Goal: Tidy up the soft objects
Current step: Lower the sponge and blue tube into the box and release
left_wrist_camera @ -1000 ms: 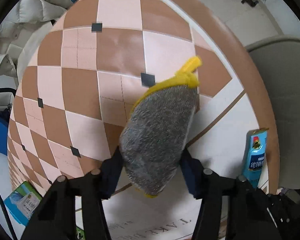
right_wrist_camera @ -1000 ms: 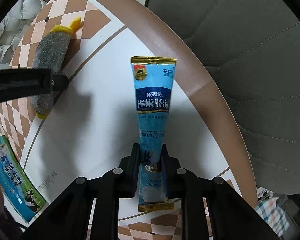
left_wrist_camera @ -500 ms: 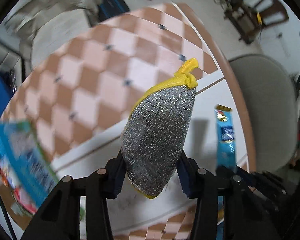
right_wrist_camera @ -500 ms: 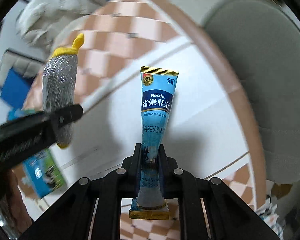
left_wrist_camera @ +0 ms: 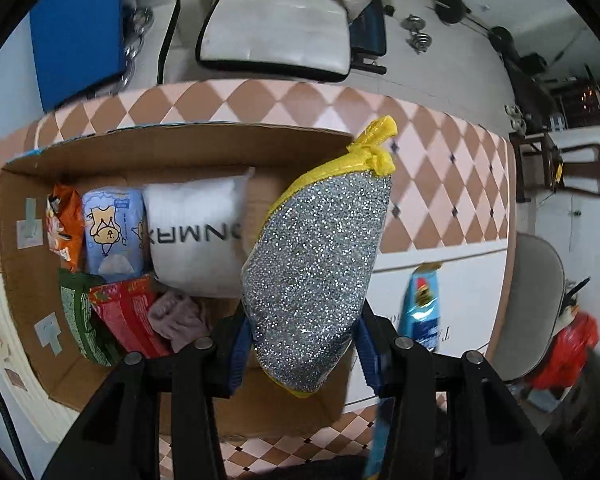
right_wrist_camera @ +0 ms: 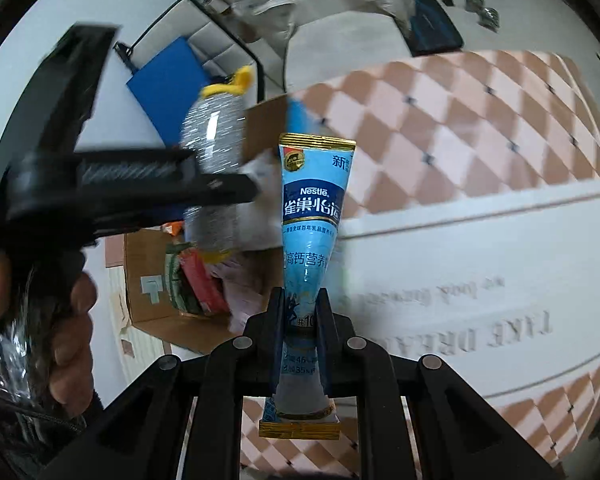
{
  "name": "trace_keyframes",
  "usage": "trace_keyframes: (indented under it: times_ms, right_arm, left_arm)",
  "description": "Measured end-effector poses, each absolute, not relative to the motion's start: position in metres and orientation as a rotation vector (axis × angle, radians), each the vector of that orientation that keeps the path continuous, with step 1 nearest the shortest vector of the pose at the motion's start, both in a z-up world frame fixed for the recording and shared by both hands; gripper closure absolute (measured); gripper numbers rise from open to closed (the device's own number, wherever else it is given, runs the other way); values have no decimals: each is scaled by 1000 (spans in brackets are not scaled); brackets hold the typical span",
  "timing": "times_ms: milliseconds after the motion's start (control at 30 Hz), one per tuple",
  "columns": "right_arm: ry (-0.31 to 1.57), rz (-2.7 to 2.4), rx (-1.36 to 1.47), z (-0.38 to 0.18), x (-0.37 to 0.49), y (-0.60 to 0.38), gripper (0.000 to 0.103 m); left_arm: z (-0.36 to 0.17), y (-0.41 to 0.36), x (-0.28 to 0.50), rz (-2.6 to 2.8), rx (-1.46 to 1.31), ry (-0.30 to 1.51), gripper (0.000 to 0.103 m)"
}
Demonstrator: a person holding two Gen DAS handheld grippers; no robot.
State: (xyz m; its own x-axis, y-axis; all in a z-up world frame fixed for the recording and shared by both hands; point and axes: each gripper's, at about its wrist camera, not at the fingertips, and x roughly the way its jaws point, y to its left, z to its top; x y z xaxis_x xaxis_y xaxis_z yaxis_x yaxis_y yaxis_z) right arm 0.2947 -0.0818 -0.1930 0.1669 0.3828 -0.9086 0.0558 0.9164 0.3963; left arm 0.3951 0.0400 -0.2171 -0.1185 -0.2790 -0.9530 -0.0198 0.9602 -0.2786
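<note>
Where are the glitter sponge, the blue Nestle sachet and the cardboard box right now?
glitter sponge [left_wrist_camera: 316, 272], left wrist view, middle of its silver face.
blue Nestle sachet [right_wrist_camera: 314, 216], right wrist view, on the dark label band.
cardboard box [left_wrist_camera: 188, 152], left wrist view, bare far wall.

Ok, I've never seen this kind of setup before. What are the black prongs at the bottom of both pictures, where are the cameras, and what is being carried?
There is no robot: a person holds a two-finger gripper in each hand, each with a fisheye camera looking along its fingers. The prongs are those fingers. In the left wrist view, the left gripper is shut on a glittery silver scouring sponge with yellow trim, above an open cardboard box already holding snack packets and a white pillow. In the right wrist view, the right gripper is shut on a light blue Nestle sachet. Below lies a round table with a pink and brown diamond pattern.
</note>
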Motion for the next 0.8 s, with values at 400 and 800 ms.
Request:
trace_keyframes:
  times_ms: [400,800]
  right_arm:
    - [1498,177,387,-243,307,-44,81]
    - [1494,119,360,-234,306,-47,41]
  left_arm:
    - [-278,53,419,-278,-333,1837,56]
    - [-259,65,419,-295,-275,1766,18]
